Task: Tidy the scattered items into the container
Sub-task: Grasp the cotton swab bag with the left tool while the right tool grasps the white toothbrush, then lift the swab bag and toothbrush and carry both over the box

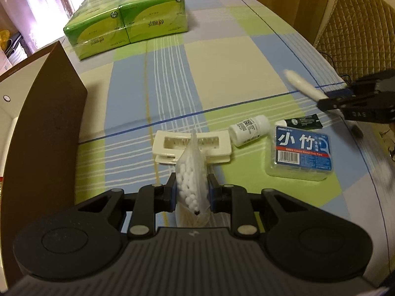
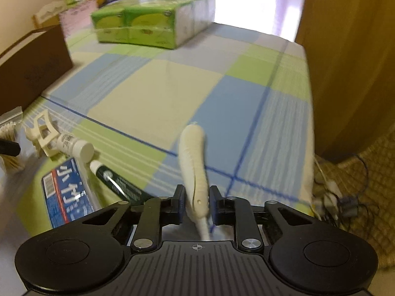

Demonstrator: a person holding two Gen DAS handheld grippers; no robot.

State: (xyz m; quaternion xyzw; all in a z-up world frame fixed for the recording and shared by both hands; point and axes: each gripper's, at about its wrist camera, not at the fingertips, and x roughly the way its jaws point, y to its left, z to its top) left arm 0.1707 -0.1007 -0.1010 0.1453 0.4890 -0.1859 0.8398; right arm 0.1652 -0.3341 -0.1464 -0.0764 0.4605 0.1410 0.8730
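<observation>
Risking a slip on the left: bag [image 1: 191,185] of cotton swabs being pinched only through thin slack plastic, so likely sagging or sliding out on any quick swing toward the box [image 1: 42,128]. Risking a snag too, the bag hanging just near of the clip [image 1: 190,148] and possibly dragging it along. On the right, holding a smooth tapered white handle [image 2: 193,162] near its thin end, most of its length sticking out far past the tips, so apt to pivot or swing between the pads; motion blur there hinting at speed, making that worse. Also risking a knock against the box wall, standing tall at the left, if either load is being carried in too low. Left gripper [image 1: 191,190] closing narrowly on the bag, jaws nearly together and pressing both sides of the plastic, the bag standing upright between them. Right gripper [image 2: 197,202] likewise nearly closed, clamping the handle, seemingly clear of the cloth [image 2: 172,86]; in the left view, showing at the far right with the handle pointing left. Waiting on the cloth, near and right of centre: clip, white bottle [image 1: 249,130] lying on its side just right of it, floss box [image 1: 300,154] farther right, dark tube [image 1: 303,122] just beyond that. Sitting at the far side, a green tissue pack [image 1: 126,22], well apart from the rest.
</observation>
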